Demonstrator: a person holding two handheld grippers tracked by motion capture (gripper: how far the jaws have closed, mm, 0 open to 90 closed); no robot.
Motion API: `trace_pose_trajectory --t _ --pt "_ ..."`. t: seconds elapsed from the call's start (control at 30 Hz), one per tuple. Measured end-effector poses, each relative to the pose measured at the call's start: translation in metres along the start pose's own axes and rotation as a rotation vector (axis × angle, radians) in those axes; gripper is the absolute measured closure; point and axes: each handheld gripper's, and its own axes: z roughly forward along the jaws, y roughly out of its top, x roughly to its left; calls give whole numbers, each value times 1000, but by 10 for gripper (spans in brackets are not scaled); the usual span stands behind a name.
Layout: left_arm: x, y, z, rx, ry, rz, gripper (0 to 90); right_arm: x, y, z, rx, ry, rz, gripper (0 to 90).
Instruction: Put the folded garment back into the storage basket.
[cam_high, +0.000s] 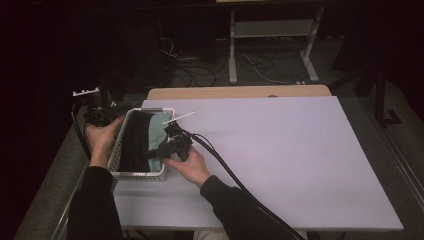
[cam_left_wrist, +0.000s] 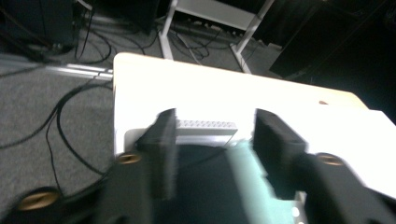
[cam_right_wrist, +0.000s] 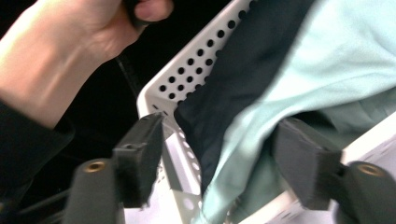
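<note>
Right claw (cam_right_wrist: 219, 158) spread apart straddling pale green cloth (cam_right_wrist: 322, 65) in white basket (cam_high: 119, 150), nearer than left claw (cam_left_wrist: 215, 140), likewise apart, empty.

Basket (cam_high: 120, 150): white plastic, smooth with a slight sheen, its walls punched with rows of round holes; holds a dark cloth (cam_high: 134, 142), matt and soft, and a pale green cloth (cam_high: 159, 136), matt, lightly creased. Table (cam_high: 280, 155): matt, smooth pale top sheet over a light wood board (cam_high: 240, 92); floor (cam_left_wrist: 28, 112) of rough grey carpet with glossy black cables (cam_left_wrist: 60, 121). Left gripper (cam_left_wrist: 215, 133) and right gripper (cam_right_wrist: 219, 144): matt black jaws with a finely rough pad face, brass-coloured metal screw heads at the base; sleeves (cam_high: 95, 200) of dark matt cloth.
</note>
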Motion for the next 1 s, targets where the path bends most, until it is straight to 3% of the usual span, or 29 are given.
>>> trace_pose_trajectory --t 0.03,0.07,0.1,0.2,0.27,0.4,0.53,0.6,0.67,1.0 --pt "0 0 0 0 0 0 424 0 0 0 0 0 0 267" --pt "-3 2 -2 -15 -26 4 424 2 1 -3 1 -1 -19 232" --pt "-4 4 -3 -20 -32 10 347 5 3 -9 1 -5 -56 148" --pt "-7 6 -4 -28 -65 10 233 3 8 -20 -9 9 -75 61" --pt "-9 7 -4 -27 -79 13 151 2 10 -27 -20 -20 -87 0" --pt "-12 5 -2 -13 -117 27 113 -3 12 -43 -47 -60 -115 0" --pt "-15 2 0 -17 -139 36 59 -10 13 -56 -44 -56 -125 0" --pt "-18 1 2 -4 -130 48 3 -13 14 -62 -47 -53 -132 0" --pt "-20 0 3 8 -115 67 0 -15 14 -68 -49 -61 -143 0" --pt "-26 -3 -2 -26 -151 93 0 -25 17 -98 -58 -82 -161 0"
